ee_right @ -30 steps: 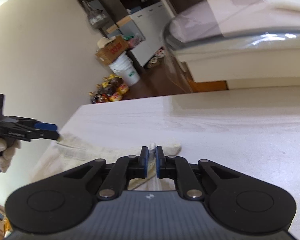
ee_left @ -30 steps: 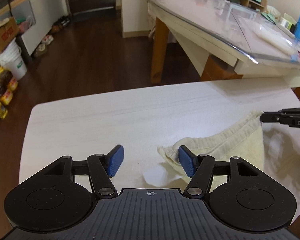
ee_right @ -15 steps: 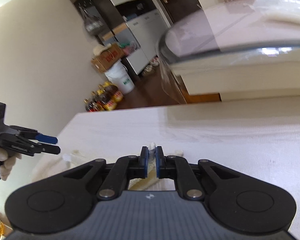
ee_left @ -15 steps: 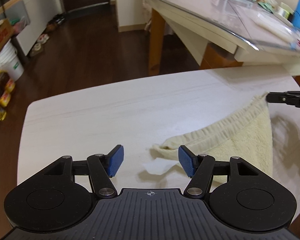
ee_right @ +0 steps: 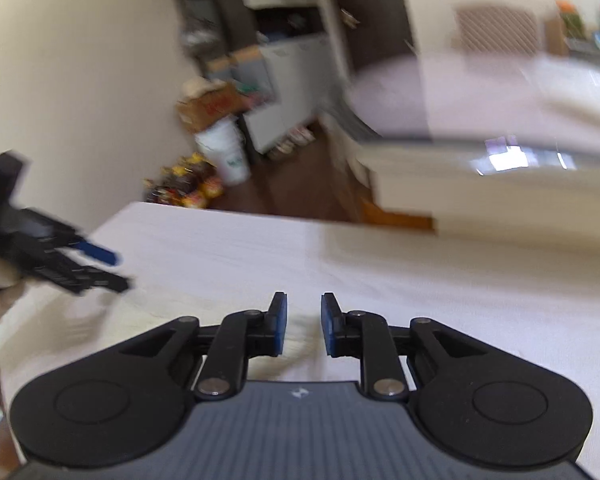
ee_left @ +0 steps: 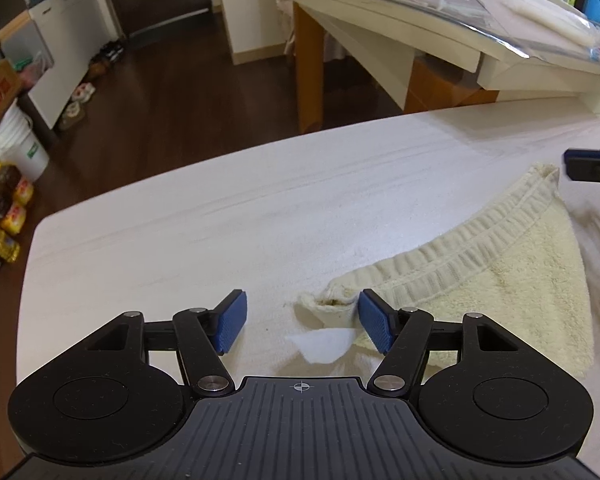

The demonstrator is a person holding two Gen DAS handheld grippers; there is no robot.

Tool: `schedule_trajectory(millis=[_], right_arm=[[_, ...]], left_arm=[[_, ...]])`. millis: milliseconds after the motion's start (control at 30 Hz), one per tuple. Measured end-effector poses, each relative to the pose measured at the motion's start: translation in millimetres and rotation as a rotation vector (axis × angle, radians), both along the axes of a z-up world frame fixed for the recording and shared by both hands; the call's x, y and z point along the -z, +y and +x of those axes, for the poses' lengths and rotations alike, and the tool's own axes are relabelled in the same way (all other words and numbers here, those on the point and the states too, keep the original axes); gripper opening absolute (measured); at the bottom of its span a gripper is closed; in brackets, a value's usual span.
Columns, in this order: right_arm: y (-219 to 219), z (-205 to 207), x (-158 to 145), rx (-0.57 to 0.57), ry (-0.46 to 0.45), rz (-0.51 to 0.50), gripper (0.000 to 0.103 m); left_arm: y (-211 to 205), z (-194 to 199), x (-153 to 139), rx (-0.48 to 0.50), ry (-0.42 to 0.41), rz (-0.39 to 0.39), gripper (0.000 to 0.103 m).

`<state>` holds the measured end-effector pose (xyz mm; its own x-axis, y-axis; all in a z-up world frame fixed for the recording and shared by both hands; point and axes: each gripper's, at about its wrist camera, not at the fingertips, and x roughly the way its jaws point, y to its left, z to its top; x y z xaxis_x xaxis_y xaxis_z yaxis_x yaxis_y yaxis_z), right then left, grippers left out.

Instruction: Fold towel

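With both tools empty, you're between folds: left tool (ee_left: 300, 322) gapes wide at the towel (ee_left: 492, 280) corner, right tool (ee_right: 303, 324) is part open, its view blurred. Towel lies doubled on the tabletop (ee_left: 220, 220). Next, I'd say, pinch fresh corners squarely.

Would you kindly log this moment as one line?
left hand-held gripper: open, at towel corner | right hand-held gripper: open, holding nothing | towel: flat on table

One towel (ee_left: 500, 280), one white tag (ee_left: 320, 344), two tables (ee_left: 220, 220) (ee_left: 420, 4), one bucket (ee_left: 16, 148), two grippers (ee_left: 300, 322) (ee_right: 303, 326).
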<state>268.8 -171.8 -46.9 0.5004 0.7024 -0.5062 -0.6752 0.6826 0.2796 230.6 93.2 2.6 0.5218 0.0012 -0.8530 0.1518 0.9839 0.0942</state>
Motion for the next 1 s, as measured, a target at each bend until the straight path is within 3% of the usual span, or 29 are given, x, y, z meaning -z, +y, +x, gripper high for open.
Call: schedule_trajectory(millis=[67, 200, 333, 533, 700, 800, 867, 1000], right_arm=[[11, -23, -4, -0.133, -0.043, -0.005, 0.021], [33, -57, -1, -0.279, -0.131, -0.081, 0.020], [54, -85, 15, -0.354, -0.233, -0.251, 0.020], [39, -83, -4, -0.255, -0.234, -0.188, 0.021], [33, -60, -4, -0.140, -0.225, -0.239, 0.021], [35, -47, 6, -0.111, -0.181, -0.277, 0.021], [31, -42, 9, -0.093, -0.135, -0.247, 0.022], [23, -54, 0, -0.053, -0.128, -0.205, 0.026]], left_arm=[[0, 1, 0, 0.004, -0.003, 0.003, 0.072], [1, 4, 1, -0.001, -0.012, 0.009, 0.075], [1, 2, 1, -0.001, -0.022, 0.009, 0.076], [3, -15, -14, -0.008, -0.067, -0.017, 0.071], [-6, -41, -27, 0.022, -0.104, -0.068, 0.071], [-21, -50, -18, 0.053, -0.097, -0.063, 0.071], [-27, -51, -9, 0.058, -0.085, -0.077, 0.071], [-29, -59, -1, 0.030, -0.095, -0.085, 0.071]])
